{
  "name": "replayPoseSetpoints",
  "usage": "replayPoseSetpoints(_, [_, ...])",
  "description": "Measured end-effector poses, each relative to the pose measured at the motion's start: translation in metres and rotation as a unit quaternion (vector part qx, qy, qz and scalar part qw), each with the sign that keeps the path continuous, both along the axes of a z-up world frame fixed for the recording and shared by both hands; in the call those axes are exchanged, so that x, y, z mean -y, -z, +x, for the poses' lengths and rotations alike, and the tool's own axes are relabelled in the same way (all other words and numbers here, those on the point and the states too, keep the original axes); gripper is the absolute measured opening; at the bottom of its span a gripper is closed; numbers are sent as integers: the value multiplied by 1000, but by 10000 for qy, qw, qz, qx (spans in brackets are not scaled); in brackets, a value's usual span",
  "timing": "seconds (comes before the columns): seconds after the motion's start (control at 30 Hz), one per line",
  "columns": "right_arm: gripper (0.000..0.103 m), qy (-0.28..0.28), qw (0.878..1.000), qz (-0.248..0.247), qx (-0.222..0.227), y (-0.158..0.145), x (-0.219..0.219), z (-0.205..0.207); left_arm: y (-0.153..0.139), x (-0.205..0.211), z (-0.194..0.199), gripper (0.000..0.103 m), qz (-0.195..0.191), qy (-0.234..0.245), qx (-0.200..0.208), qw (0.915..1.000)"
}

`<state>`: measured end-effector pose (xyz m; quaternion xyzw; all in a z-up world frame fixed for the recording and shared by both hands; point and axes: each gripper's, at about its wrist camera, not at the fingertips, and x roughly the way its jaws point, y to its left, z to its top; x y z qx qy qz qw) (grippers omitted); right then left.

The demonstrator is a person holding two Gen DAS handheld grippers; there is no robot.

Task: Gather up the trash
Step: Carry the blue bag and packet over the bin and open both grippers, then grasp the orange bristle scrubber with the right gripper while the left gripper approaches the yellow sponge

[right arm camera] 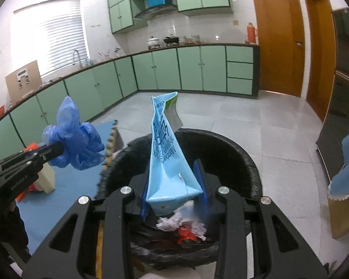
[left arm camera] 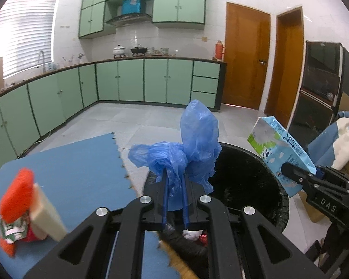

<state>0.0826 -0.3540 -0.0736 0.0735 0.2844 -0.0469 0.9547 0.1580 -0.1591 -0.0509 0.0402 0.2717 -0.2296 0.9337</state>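
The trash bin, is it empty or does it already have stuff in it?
Not empty. The black-lined trash bin already holds crumpled white paper and a red scrap at the bottom.

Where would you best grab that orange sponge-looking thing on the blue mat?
Probably across the pale block under the orange sponge, coming from above. Its sides look flat and firm, while the fuzzy orange part would squash. It lies tilted on the blue mat, against a printed wrapper, so approach from the free side.
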Motion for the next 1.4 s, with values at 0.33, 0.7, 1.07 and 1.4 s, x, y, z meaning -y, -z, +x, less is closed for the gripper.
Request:
replayPoseSetpoints(0.33, [32, 173, 9991, 102, -361, 45, 45, 28, 36, 67, 32, 10, 249, 211, -365, 9988])
replayPoseSetpoints(0.7, [83, 523, 9973, 148, -498, 70, 64, 23, 41, 68, 44, 60, 173, 315, -616, 9975])
replayPoseSetpoints(1.07, [94, 305, 9992, 193, -189, 30, 8, -3, 4, -38, 14, 71, 45, -375, -217, 9991])
replayPoseSetpoints(1.4, [94, -764, 9968, 249, 45, 2, -108, 14, -13, -180, -27, 71, 301, -1658, 200, 9855])
